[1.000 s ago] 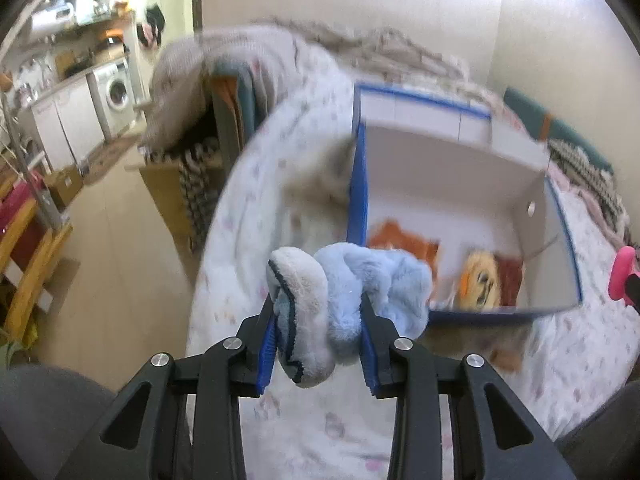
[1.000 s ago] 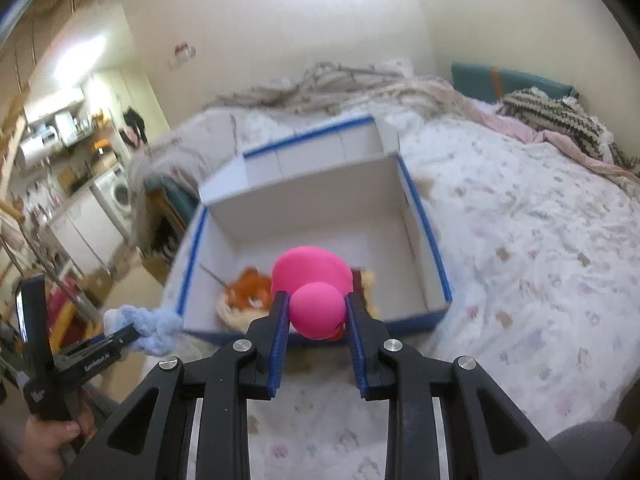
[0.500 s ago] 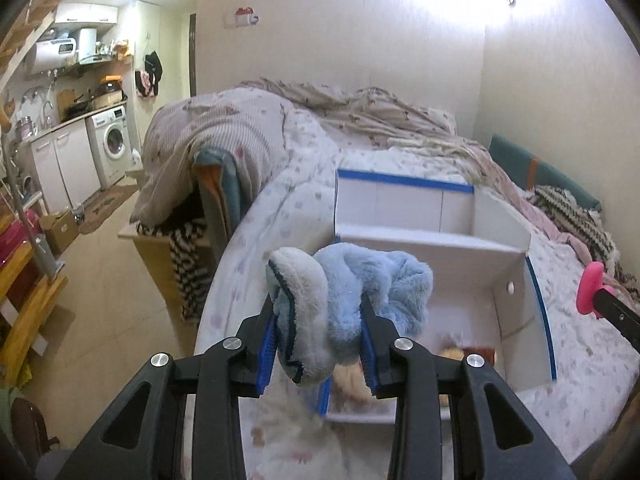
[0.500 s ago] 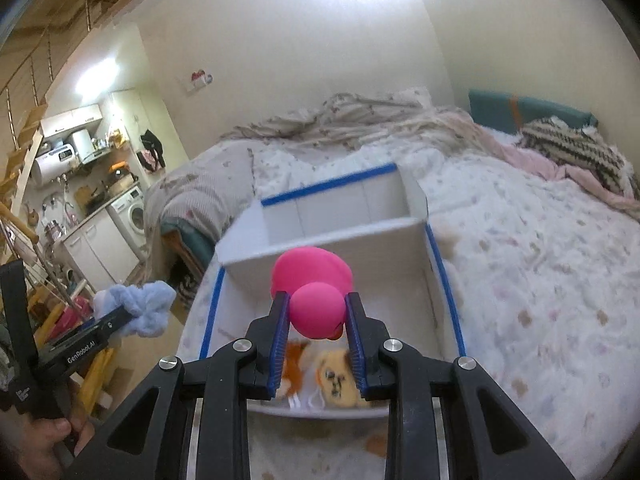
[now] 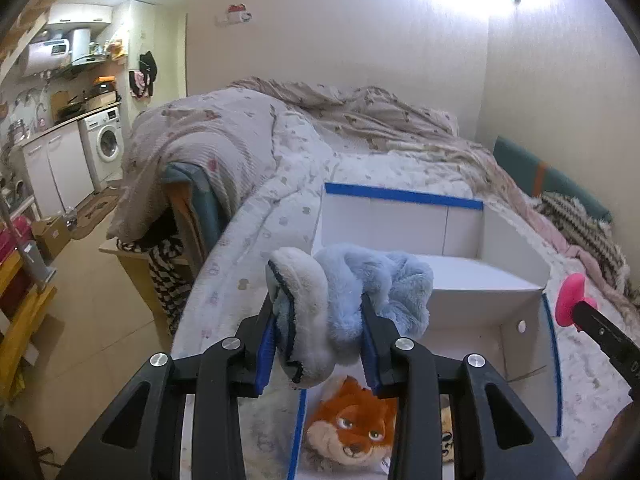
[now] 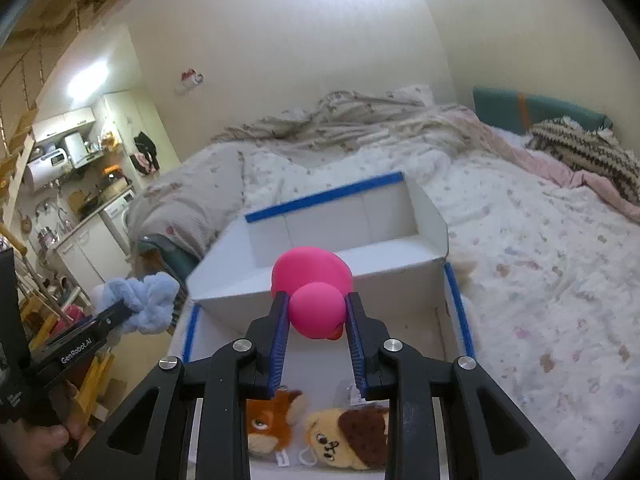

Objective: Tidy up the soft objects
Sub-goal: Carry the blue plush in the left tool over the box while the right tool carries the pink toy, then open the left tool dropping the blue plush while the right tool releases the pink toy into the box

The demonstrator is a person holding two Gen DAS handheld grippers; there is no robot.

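My left gripper [image 5: 320, 340] is shut on a light blue plush toy [image 5: 352, 296], held over the near left edge of a white cardboard box with blue tape edges [image 5: 404, 224]. The toy also shows in the right wrist view [image 6: 140, 302]. My right gripper [image 6: 316, 338] is shut on a pink rubber duck [image 6: 314, 284], held above the box [image 6: 344, 216]. The duck shows at the right of the left wrist view [image 5: 570, 300]. An orange fox plush [image 5: 352, 428] and a tan dog plush [image 6: 348, 438] lie on the box floor.
The box sits on a bed with a white patterned cover [image 6: 540, 280]. A rumpled duvet [image 5: 360, 116] lies at the far end. A striped knit throw [image 6: 580, 152] lies at the right. A kitchen area with a washing machine [image 5: 106, 142] is at the left, beyond bare floor.
Both grippers have moved forward and tilted up over the box, each still holding its toy. The plush toys on the box floor now lie lower in both views.
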